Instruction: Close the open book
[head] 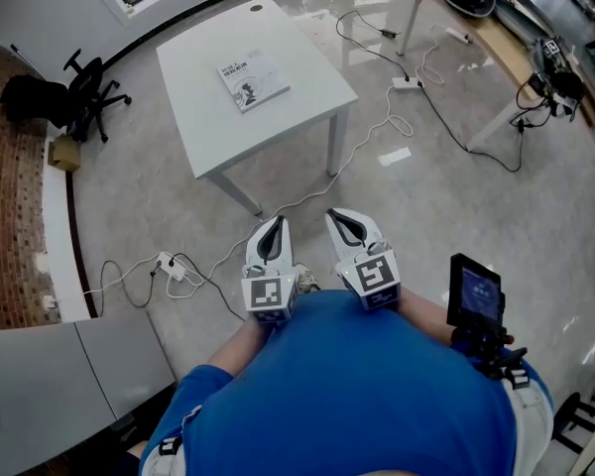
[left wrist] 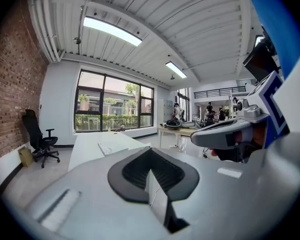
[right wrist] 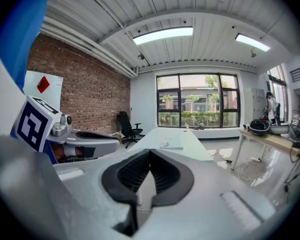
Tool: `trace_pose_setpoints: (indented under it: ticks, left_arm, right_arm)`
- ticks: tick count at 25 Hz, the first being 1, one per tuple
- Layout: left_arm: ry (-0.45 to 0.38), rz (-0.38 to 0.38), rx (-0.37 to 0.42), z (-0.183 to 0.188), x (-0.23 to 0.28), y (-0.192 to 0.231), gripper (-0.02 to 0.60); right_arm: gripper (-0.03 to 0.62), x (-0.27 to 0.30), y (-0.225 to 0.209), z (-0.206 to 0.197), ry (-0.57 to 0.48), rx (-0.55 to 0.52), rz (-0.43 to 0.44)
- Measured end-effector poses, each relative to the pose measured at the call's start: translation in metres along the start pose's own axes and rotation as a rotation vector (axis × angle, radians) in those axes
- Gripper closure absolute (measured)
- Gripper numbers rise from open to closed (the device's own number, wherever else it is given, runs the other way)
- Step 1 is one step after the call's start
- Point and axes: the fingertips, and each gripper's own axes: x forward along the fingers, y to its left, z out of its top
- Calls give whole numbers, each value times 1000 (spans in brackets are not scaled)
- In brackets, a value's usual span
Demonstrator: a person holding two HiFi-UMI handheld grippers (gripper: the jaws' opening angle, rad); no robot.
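Observation:
The book lies flat on the far part of the white table, its printed cover facing up. It also shows small and far off in the left gripper view and in the right gripper view. My left gripper and right gripper are held side by side close to my body, over the floor and well short of the table. Both point toward the table with their jaws together and nothing between them.
White cables and a power strip trail over the floor between me and the table. A black office chair stands left of the table by the brick wall. A wooden desk with gear is at the far right. A black device sits at my right hip.

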Motion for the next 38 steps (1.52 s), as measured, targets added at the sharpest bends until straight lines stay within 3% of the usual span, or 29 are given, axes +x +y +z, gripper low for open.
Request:
trace_pose_setpoints:
  ticks: [8, 18, 25, 32, 38]
  left_arm:
    - [-31, -79, 26, 10, 41, 56, 577]
    - [2, -16, -31, 9, 70, 111, 577]
    - [17, 32, -41, 12, 103, 139, 577]
    - [40, 62, -23, 27, 178, 150, 577]
    - [33, 105, 1, 43, 210, 169, 577]
  right_arm:
    - [591, 69, -3, 25, -9, 7, -64]
    - [591, 125, -16, 42, -1, -22, -87]
    - [591, 167, -34, 56, 20, 8, -49]
    - [591, 222, -98, 63, 20, 13, -13]
    - [591, 253, -125, 80, 18, 11, 11]
